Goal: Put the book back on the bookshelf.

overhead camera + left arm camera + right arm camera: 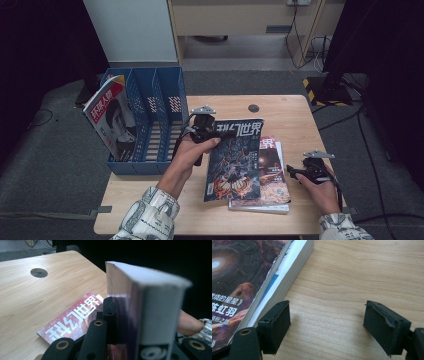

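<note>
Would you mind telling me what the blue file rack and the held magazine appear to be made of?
Blue file rack: probably moulded plastic, matte, judging by its perforated dividers. Held magazine: paper with a glossy printed cover; its pale page edges show in the left gripper view, clamped in the left tongs.

The left tool (212,134) clamps a dark magazine (235,160) tilted above the stacked magazines (272,175) on the table (290,112).

a light wooden table (290,112) with a round cable hole (253,108) near its far edge. on its left part stands a blue file rack (150,120), one magazine (111,116) leaning in its leftmost slot. a small stack of magazines (272,175) lies flat right of the middle.
</note>
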### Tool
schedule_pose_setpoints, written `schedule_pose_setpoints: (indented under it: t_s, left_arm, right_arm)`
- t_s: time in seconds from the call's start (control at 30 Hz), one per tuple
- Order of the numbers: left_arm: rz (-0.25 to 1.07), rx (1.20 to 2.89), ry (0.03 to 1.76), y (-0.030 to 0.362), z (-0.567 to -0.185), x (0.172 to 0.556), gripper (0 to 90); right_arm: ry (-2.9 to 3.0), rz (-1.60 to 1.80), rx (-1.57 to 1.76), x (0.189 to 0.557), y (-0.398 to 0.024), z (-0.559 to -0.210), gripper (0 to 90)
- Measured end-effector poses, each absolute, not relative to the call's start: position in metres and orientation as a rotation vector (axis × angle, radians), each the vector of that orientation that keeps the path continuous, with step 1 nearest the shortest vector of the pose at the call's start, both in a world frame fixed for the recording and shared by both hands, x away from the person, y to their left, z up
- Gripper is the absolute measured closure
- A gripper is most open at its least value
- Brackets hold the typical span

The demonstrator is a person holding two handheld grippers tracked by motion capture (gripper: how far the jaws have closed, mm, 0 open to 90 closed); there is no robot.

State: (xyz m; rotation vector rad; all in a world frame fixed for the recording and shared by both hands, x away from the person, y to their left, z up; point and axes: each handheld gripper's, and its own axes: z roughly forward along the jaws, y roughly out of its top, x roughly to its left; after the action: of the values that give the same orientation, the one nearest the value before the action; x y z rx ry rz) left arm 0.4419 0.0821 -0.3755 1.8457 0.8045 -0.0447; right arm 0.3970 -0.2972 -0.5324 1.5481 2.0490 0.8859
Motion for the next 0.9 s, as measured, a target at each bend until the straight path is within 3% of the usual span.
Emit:
schedule_pose_setpoints:
  t_s: [0.9]
  left_arm:
    - [0.065,1.778,0.799,0.104,-0.335,0.436,82.0]
  right_arm:
    - [2.025,0.888,1.492,0.397,-0.295,-0.538,18.6]
